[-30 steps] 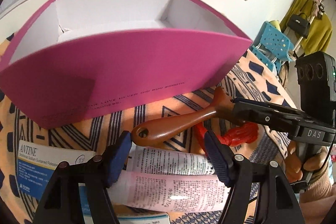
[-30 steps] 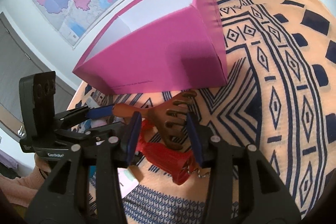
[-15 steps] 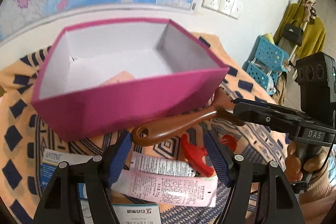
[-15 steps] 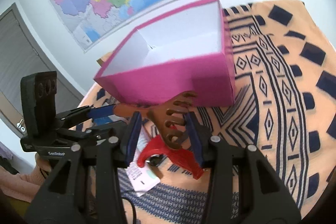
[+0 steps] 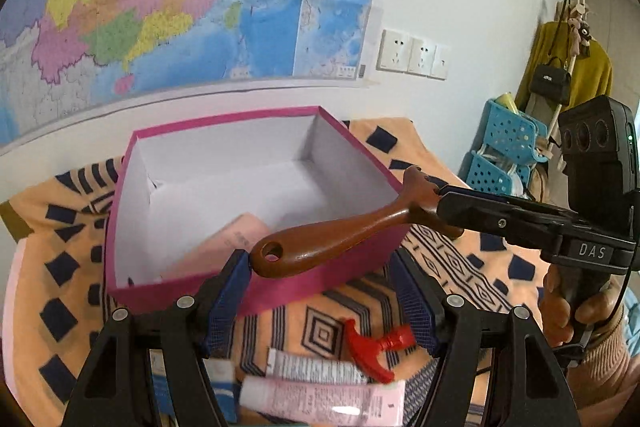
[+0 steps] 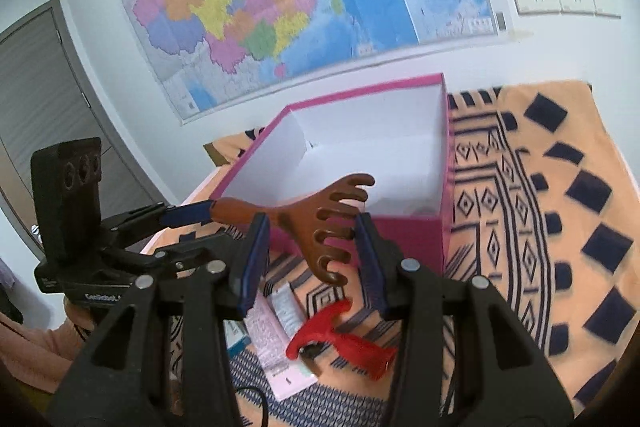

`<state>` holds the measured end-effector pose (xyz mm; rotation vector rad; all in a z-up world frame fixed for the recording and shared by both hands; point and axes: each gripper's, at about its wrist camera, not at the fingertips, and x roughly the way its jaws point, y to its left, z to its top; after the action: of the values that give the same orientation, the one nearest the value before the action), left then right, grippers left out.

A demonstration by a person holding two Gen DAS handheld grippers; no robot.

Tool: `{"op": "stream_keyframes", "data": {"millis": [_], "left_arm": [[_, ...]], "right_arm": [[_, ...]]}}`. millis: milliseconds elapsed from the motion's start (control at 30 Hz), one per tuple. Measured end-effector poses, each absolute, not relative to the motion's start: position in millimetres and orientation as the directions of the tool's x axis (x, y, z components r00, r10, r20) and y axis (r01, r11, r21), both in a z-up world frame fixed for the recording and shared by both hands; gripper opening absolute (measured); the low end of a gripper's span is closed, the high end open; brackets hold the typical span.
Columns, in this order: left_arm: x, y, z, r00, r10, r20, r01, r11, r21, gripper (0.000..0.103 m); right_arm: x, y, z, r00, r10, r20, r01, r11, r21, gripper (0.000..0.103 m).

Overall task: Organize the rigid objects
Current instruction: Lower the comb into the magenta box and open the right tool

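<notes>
The left gripper [image 5: 316, 267] hangs released, fingers spread, with the holed handle tip of the wooden back scratcher [image 5: 336, 231] just beside its left pad. The scratcher is held in the air across the near corner of the magenta box [image 5: 300, 287]. The right gripper [image 6: 308, 231] is clenched across its clawed head. It looks light, stiff and varnished, so probably slippery. Hold it at the neck.

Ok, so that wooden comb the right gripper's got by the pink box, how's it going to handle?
Probably stiff: the wooden comb spans straight out from the right gripper without sagging. Its glossy finish looks slick, so it might slip between the pads. Held at the toothed end, the long handle could lever it downward.
</notes>
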<state>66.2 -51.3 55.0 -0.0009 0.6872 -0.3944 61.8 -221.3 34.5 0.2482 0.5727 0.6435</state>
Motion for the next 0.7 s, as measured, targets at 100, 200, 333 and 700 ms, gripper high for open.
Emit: {"op": "stream_keyframes", "data": {"millis": [100,200,333,700], "left_arm": [[79,-49,53,0.693,-0.365,-0.622,0.354,0.923,-0.147,0.072],[92,-49,48,0.69,-0.355,-0.631,0.346,0.927,-0.143,0.072],[103,-52,41,0.689,-0.335,-0.643,0.333,0.934,-0.13,0.072],[130,-50,20,0.656,-0.322,-0.683,0.305,0.94,-0.15,0.072]], "right_arm": [[74,-224,38,0.65,0.634,-0.418,-0.492,0.771,0.404,0.047],[84,-224,38,0.648,0.636,-0.419,-0.49,0.769,0.411,0.047],[100,-224,34,0.643,0.626,-0.441,-0.47,0.777,0.418,0.047],[131,-219,10,0.619,0.601,-0.506,-0.413,0.797,0.442,0.047]]}}
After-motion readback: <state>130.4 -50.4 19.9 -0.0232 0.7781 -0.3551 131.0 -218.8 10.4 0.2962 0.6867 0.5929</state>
